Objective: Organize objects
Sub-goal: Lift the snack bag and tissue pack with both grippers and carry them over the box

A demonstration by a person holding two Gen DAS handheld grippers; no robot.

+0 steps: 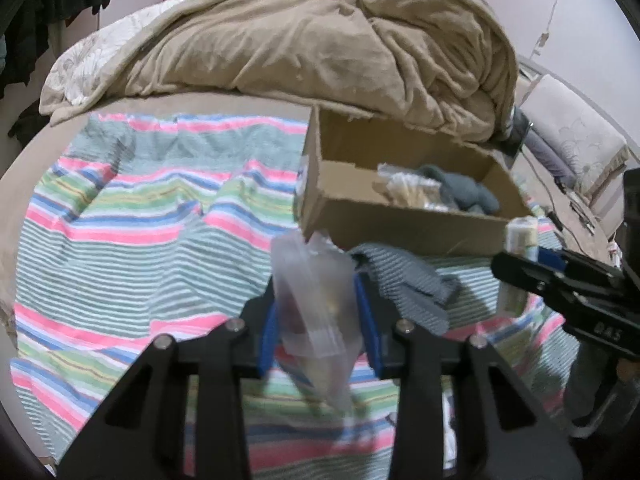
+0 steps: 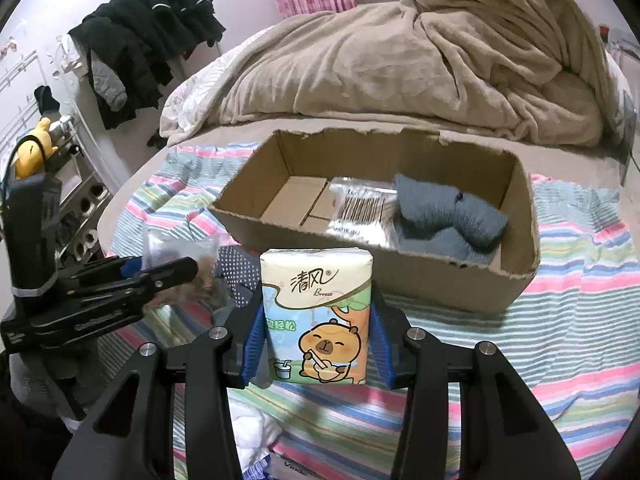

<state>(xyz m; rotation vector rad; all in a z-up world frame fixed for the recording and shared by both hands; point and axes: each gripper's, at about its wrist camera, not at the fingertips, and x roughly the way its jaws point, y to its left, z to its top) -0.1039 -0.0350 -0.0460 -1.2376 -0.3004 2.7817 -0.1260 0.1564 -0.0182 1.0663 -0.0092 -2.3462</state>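
My left gripper (image 1: 318, 312) is shut on a clear plastic zip bag (image 1: 316, 300) with something brownish inside, held above the striped cloth. My right gripper (image 2: 318, 320) is shut on a tissue pack (image 2: 318, 312) printed with a cartoon capybara, upright between the blue pads. An open cardboard box (image 2: 440, 280) lies just beyond both grippers; it holds a packet of cotton swabs (image 2: 360, 208) and a grey knit item (image 2: 448, 216). In the left wrist view the box (image 1: 400, 228) is at the upper right, and the right gripper (image 1: 532, 256) with the tissue pack (image 1: 520, 236) stands at the far right.
A striped cloth (image 1: 140, 220) covers the bed. A dotted grey sock (image 1: 404, 280) lies in front of the box. A heaped beige blanket (image 2: 400, 60) fills the back. Dark clothes (image 2: 140, 40) hang at the left, beside a rack (image 2: 72, 184). White fabric (image 2: 252, 432) lies below the right gripper.
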